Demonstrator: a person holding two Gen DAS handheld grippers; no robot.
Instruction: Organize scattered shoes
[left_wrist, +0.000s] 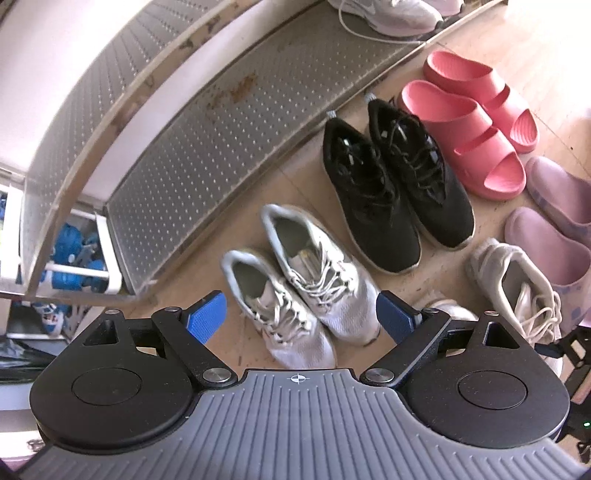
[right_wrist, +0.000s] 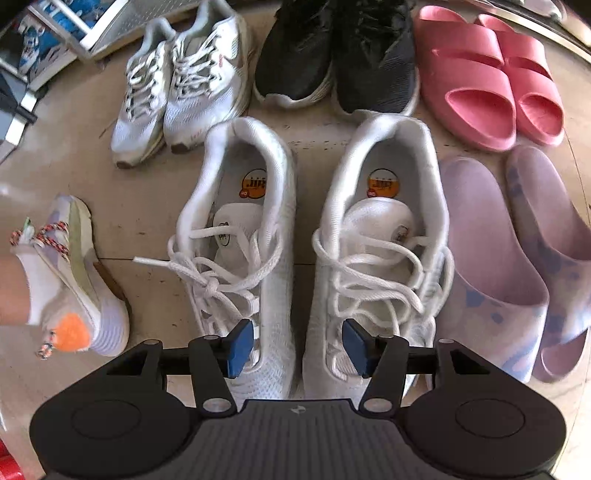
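Pairs of shoes stand side by side on the tan floor. In the left wrist view my left gripper (left_wrist: 301, 314) is open and empty above a grey-white sneaker pair (left_wrist: 295, 288); beyond lie a black sneaker pair (left_wrist: 391, 192) and pink slides (left_wrist: 476, 122). In the right wrist view my right gripper (right_wrist: 297, 349) is open, its pads above the toes of a white sneaker pair (right_wrist: 314, 251), holding nothing. Lilac slides (right_wrist: 517, 258) lie to the right. The grey-white pair (right_wrist: 177, 85), black pair (right_wrist: 336, 55) and pink slides (right_wrist: 487, 77) lie behind.
A metal shoe rack (left_wrist: 207, 122) with perforated shelves stands at the left, white sneakers (left_wrist: 391, 14) on its lower shelf. Blue items (left_wrist: 74, 258) sit beside the rack. A person's foot in a colourful sneaker (right_wrist: 70, 280) stands at the left of the right wrist view.
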